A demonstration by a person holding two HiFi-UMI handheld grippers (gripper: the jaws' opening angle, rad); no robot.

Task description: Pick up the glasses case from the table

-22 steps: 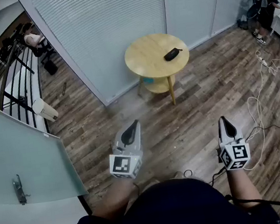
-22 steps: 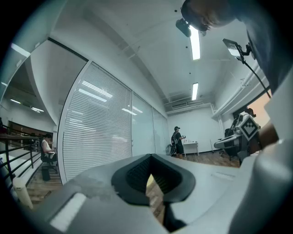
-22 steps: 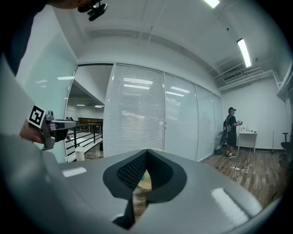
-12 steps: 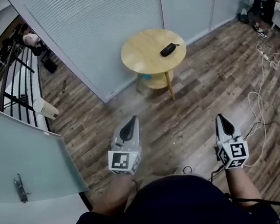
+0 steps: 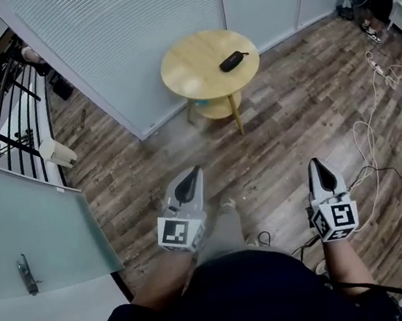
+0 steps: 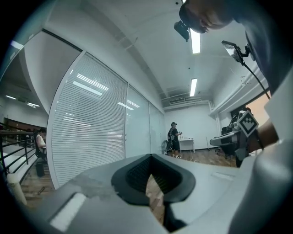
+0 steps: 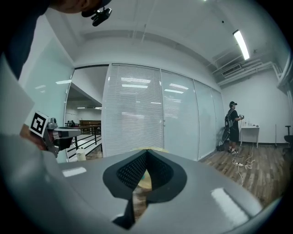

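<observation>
With the left grey two-jaw tongs (image 5: 191,180) and the right grey two-jaw tongs (image 5: 318,171) both pinched shut on nothing, well short of the round pale wooden table (image 5: 187,73), step closer, then spread one pair wide and straddle the target's narrow width. Look for a small black oblong glasses case (image 5: 231,60) lying flat on that table, right of its centre.
</observation>
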